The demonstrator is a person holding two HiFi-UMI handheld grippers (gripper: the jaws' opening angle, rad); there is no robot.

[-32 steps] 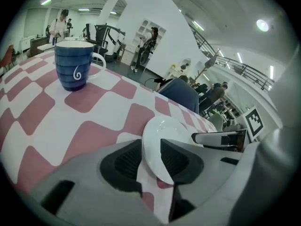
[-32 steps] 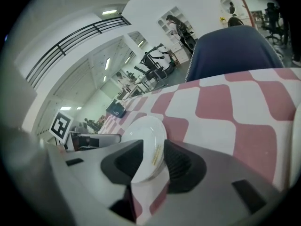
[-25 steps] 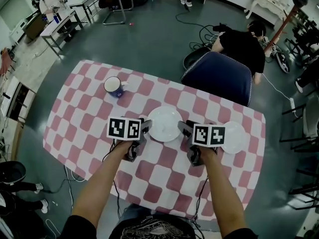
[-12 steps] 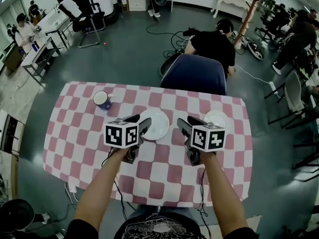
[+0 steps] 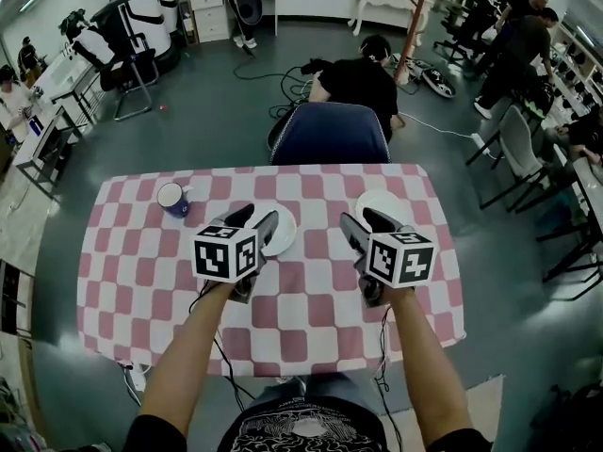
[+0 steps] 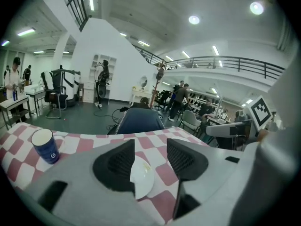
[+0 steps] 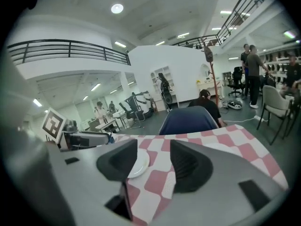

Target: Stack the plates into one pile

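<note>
Head view: left plate (image 5: 283, 233) under left tongs (image 5: 254, 221) tips; right plate (image 5: 379, 200) at 3 o'clock of it, by right tongs (image 5: 366, 224), well apart on worktop (image 5: 141, 271). Both tongs spread, just been opening, empty. Risk: shallow rim pinch slips, plate drops, chips.

On the worktop (image 5: 311, 299) a mug (image 5: 172, 199) stands at the far left. The middle plate (image 5: 283, 234) lies right of it, and the right plate (image 5: 380, 201) well apart, further right. A chair (image 5: 330, 135) stands behind the far edge.
</note>
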